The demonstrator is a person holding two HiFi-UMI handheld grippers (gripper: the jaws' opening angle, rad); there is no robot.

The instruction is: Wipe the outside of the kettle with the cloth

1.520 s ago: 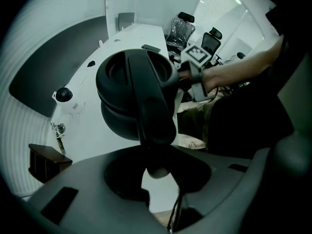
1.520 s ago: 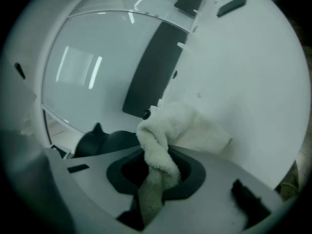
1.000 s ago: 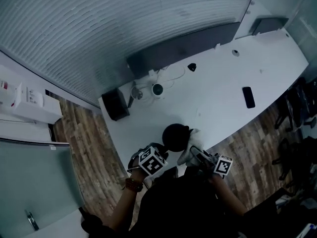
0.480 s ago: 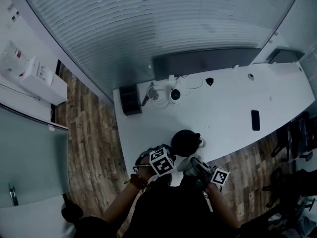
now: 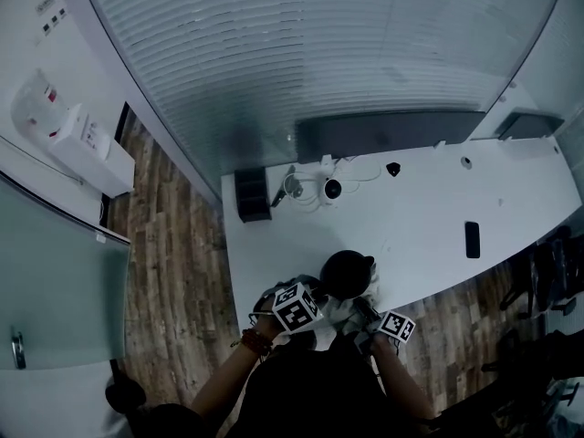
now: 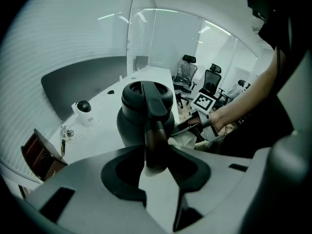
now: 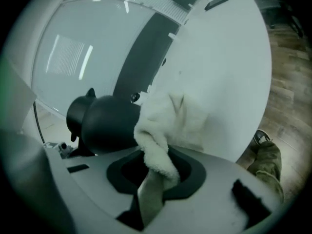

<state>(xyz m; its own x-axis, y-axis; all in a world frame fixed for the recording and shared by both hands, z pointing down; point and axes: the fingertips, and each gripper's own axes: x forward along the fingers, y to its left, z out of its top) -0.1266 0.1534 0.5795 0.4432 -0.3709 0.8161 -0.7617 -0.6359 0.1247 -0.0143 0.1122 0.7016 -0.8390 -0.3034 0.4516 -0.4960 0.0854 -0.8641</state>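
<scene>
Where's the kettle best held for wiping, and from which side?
By its handle, from the person's side: that narrow bar juts toward the left gripper, whose jaws close on it. The round kettle body is too wide and is left free for the cloth.

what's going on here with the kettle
A person stands at the near edge of a white table with a claw in each hand. The left claw grips the black kettle by its handle. The right claw pinches a white cloth, which is bunched against the kettle's side, so the wiping looks to be under way.
</scene>
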